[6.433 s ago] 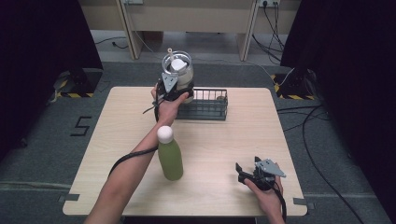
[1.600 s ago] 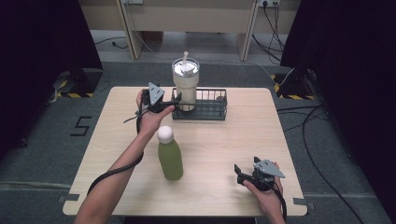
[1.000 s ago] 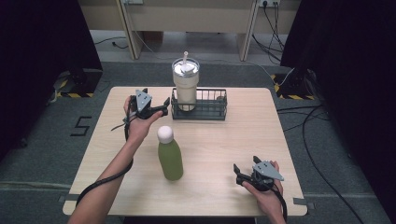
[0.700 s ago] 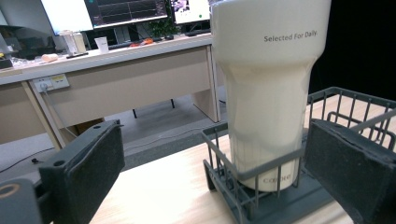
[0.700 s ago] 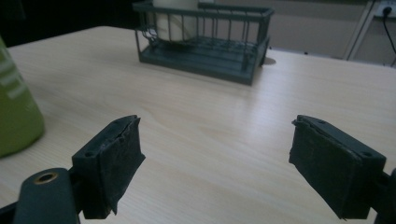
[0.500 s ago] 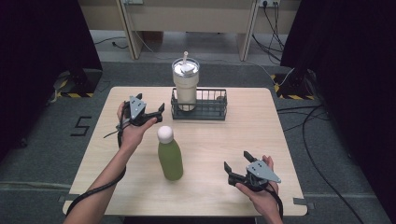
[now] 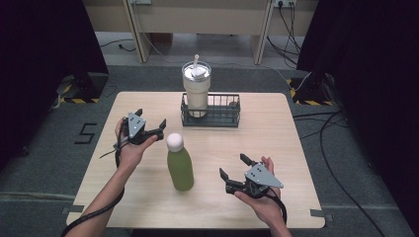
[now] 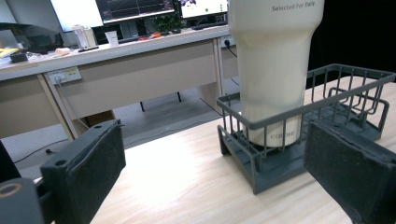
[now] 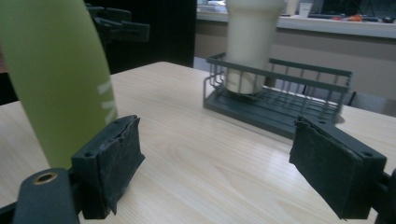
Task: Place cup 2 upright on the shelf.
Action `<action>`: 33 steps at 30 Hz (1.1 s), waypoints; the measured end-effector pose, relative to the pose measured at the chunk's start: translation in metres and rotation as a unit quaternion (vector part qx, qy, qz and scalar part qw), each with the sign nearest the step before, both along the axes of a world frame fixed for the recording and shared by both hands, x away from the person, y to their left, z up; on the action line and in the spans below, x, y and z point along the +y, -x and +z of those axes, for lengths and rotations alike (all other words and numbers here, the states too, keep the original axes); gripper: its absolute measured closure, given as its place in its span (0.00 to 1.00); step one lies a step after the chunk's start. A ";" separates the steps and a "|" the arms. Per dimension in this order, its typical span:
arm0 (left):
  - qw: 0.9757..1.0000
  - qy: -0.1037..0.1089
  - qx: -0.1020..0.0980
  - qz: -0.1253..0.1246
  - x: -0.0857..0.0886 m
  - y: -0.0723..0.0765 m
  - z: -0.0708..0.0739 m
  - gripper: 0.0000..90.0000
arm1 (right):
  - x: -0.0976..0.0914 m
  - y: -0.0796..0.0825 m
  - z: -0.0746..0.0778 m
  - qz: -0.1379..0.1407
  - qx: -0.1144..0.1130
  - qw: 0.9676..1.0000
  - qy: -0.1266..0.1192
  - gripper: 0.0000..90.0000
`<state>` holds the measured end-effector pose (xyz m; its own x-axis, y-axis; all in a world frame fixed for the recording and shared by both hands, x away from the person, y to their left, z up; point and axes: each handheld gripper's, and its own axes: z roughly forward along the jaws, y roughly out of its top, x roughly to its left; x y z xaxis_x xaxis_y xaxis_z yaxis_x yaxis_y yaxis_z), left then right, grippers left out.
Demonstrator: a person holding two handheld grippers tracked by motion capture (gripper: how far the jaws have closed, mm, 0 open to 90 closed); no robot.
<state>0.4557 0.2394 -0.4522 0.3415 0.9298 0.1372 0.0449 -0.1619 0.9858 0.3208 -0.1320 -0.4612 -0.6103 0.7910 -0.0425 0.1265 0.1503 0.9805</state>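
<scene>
One desk [image 7: 148,197], light wood, is listed first as the largest item, with everything else carried on it. One wire basket [image 7: 217,116], dark grey, is set at the far middle of the desk. One cream tumbler [image 7: 196,91] with lid and straw is stood upright in the basket's left end. One green bottle [image 7: 180,165] with a white cap is stood upright near the desk's middle, apart from the basket. Two hand-held grippers are counted: the left hand-held gripper [image 7: 157,129], jaws apart and empty, is held just left of the bottle's cap; the right hand-held gripper [image 7: 234,166], jaws apart and empty, is pointed at the bottle from its right. The step in hand is judged to be the approach to the bottle; next, the right jaws must be brought around its body and closed.
</scene>
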 end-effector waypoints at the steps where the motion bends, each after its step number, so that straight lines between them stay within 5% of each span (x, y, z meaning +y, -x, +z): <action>1: 1.000 0.000 0.001 0.001 0.002 0.002 -0.001 0.06 | 0.003 0.000 0.001 0.004 -0.001 1.000 0.000 0.18; 17: 1.000 -0.004 0.003 0.009 0.019 0.027 -0.017 0.06 | 0.051 -0.003 0.007 0.075 0.002 0.997 -0.004 0.18; 33: 1.000 -0.003 0.011 0.017 0.026 0.030 -0.025 0.06 | 0.086 -0.007 0.006 0.125 0.008 0.992 0.001 0.17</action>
